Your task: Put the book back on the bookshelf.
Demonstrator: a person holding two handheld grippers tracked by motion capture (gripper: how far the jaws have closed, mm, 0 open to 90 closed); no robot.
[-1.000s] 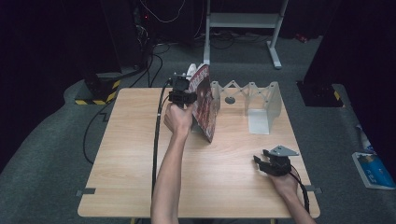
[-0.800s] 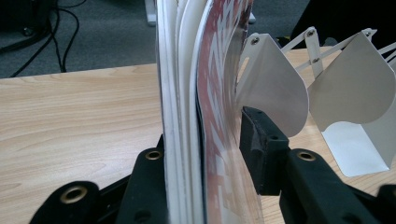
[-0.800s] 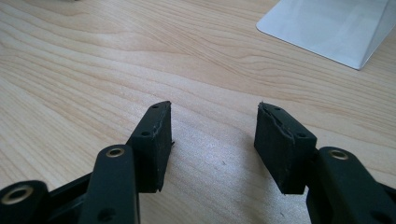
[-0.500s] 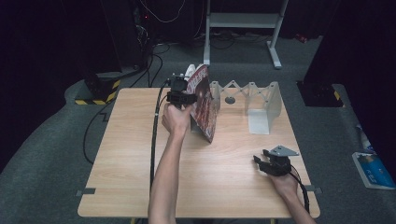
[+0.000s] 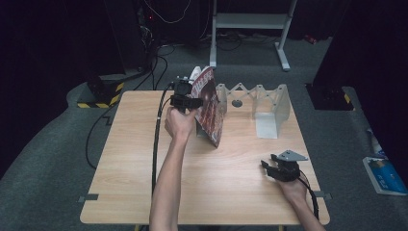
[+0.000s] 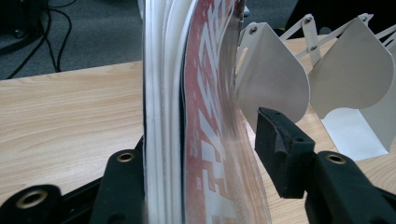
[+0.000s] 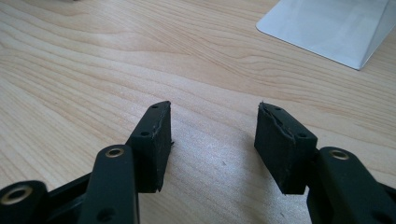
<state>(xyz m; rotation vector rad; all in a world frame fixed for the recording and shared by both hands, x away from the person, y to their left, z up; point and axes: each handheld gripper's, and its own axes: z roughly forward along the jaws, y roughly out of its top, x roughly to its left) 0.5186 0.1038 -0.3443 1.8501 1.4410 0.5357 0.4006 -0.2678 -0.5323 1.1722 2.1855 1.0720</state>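
Left gripper [image 5: 184, 98] fingers [image 6: 280, 154]: parted around upright red-and-white glossy magazine [image 6: 205, 116]; one side touching, other apart.
Right gripper [image 7: 212, 144] fingers [image 7: 152, 142]: wide, empty, low over pale wooden worktop [image 5: 144, 159].

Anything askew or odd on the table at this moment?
The magazine stands on edge, leaning, between the left gripper's jaws; its glossy cover bows toward the white folding rack. One jaw stands clear of the cover. Right gripper rests open, empty.
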